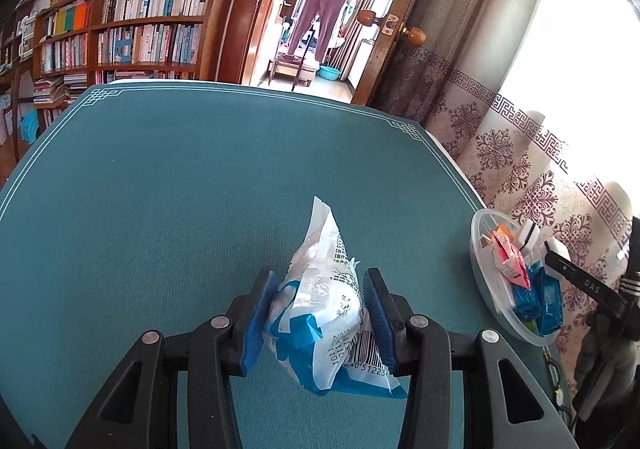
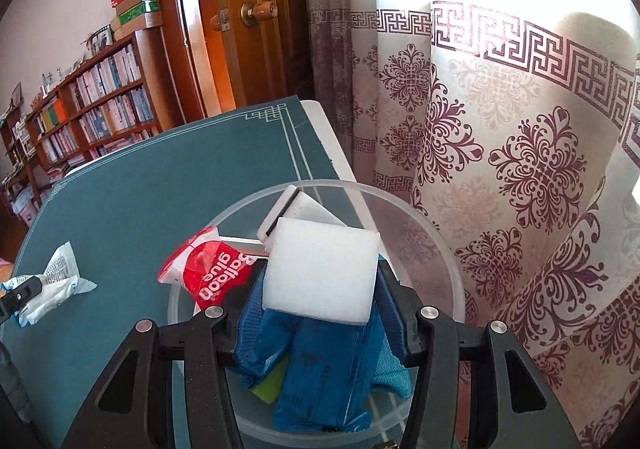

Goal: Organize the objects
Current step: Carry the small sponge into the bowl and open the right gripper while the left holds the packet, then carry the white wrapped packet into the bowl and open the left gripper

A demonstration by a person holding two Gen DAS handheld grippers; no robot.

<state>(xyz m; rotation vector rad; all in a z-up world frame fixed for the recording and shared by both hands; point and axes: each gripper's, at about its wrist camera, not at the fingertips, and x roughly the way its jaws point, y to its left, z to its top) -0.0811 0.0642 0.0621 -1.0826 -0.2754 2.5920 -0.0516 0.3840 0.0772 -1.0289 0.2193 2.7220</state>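
Note:
My left gripper [image 1: 320, 281] is shut on a crumpled white and blue plastic packet [image 1: 324, 313], held over the teal table mat [image 1: 160, 189]. The packet also shows at the left of the right wrist view [image 2: 48, 285]. My right gripper [image 2: 320, 281] is over a clear round plastic bowl [image 2: 432, 233] and its blue pads are shut on a white foam block [image 2: 324, 269]. The bowl holds a red "balloon glue" packet [image 2: 208, 269], blue packets [image 2: 320, 373] and a second white block [image 2: 300, 209]. The bowl shows at the right of the left wrist view [image 1: 484, 269].
The bowl sits near the mat's right edge, close to a patterned curtain [image 2: 500, 153]. A wooden bookshelf [image 1: 132, 29] and an open door [image 2: 248, 29] lie beyond the table's far edge. The right gripper's black body [image 1: 588, 285] reaches over the bowl.

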